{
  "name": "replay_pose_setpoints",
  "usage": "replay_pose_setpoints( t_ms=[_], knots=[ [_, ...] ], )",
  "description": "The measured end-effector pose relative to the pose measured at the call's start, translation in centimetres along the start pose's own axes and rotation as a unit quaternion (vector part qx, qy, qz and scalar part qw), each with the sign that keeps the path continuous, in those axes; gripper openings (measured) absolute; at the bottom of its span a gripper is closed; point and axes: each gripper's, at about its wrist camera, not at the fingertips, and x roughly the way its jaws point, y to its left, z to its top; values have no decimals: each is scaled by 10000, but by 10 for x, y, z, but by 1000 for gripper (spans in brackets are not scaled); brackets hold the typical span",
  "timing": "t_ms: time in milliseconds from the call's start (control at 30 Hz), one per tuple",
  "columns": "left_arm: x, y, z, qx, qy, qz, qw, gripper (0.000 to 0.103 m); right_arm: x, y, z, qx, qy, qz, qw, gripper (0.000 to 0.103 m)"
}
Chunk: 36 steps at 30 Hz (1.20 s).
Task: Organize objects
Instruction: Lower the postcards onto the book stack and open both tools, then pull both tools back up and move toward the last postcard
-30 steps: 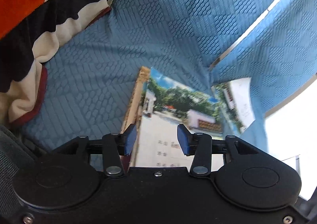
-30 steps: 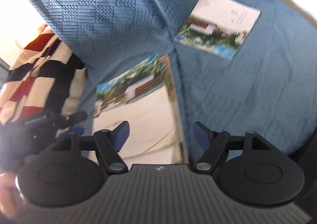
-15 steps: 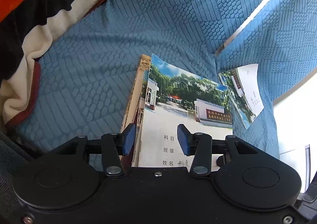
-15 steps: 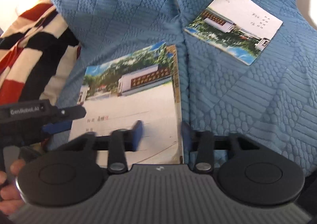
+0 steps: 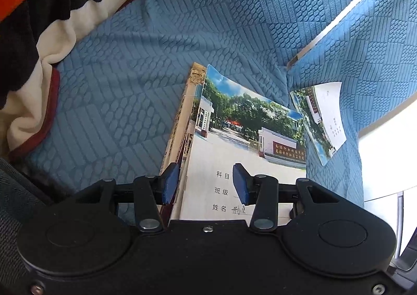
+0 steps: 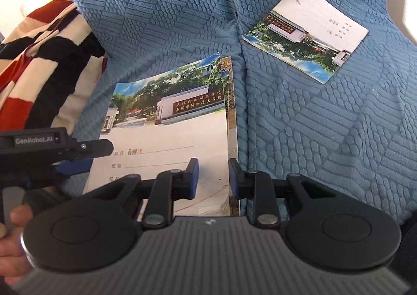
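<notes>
— Whereabouts of the stack of notebooks (image 5: 234,143)?

— Flat on the blue sofa cover (image 5: 125,91), on the left-hand cushion, right edge close along the seam (image 6: 238,42) between the two cushions. Photo cover of a gate and trees facing up, lines of writing toward the near edge. Underneath, sticking out along one side, a brownish book (image 5: 182,125) with a worn far corner.

— And the other one?

— Single notebook (image 6: 310,31), same kind of cover, across the seam on the right-hand cushion. Well apart from the stack, turned at an angle to it, resting against the slope of the fabric.

— Left hand-held gripper (image 5: 206,185)?

— Spread about halfway, pointing down over the near left corner of the stack. One blue pad at the stack's outer edge, the other over the white part of the top cover. Nothing pinched. Cannot tell whether touching the paper.

— Right hand-held gripper (image 6: 213,177)?

— Closing, only a narrow gap left. Through that gap, the stack's right edge, lying flat beneath. No sign of the pads pressing on it.

— Anything else around?

— Striped blanket (image 5: 39,21) in red, black and cream, bunched at the far left of the sofa. At the lower left of the right wrist view, part of a hand (image 6: 10,240) gripping the left tool's handle.
</notes>
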Motion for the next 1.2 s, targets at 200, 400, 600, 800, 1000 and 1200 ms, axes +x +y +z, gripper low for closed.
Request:
replay_pose_setpoints(
  t_ms=[200,400,600,800,1000,1200],
  knots=[
    [-17,-1,2,45,-189,-29,9998,50,-16,5,8,29,-221,-4,9998,27],
    [-57,-16,6,221,-638,-267,9974,51,-49,19,22,-227,-663,161,9974,27],
    [-108,-46,9,631,-1202,-411,9899,53,-94,31,38,-393,-1102,381,9924,27],
    [-139,-69,12,841,-1446,-499,9846,55,-138,39,49,-495,-1505,537,9859,27],
    [-160,-90,7,972,-1628,-412,9810,57,-173,36,53,-380,-1689,617,9830,28],
    [-175,-112,-6,1223,-1692,-659,9757,61,-199,34,49,-421,-1879,543,9798,29]
  ],
)
